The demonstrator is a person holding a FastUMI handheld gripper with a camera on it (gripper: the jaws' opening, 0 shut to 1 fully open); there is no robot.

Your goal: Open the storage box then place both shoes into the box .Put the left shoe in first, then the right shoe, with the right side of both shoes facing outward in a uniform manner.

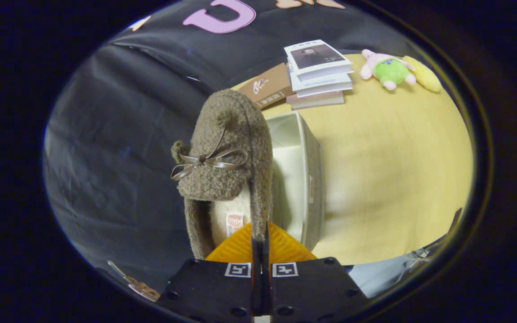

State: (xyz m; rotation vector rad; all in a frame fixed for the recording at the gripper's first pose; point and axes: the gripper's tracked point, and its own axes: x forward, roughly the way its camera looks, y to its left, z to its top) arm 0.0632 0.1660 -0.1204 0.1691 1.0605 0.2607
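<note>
We are pinching the shoe's (pixel 222 148) collar between closed fingers (pixel 260 235), carrying it over the open box (pixel 313 179); lowering level, keeping grip firm.

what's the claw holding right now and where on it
The claw is shut on the brown fuzzy shoe, pinching the side wall of its collar near the heel opening.

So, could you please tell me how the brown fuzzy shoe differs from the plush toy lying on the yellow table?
The brown shoe is held off the table, its side wall pinched in the shut claw over the open storage box; the plush toy lies flat far beyond, past the stack of books.
The shoe is plain brown with a ribbon bow; the toy is pink, green and yellow.
The shoe looks far larger, being close to the camera.
Both look soft.
</note>
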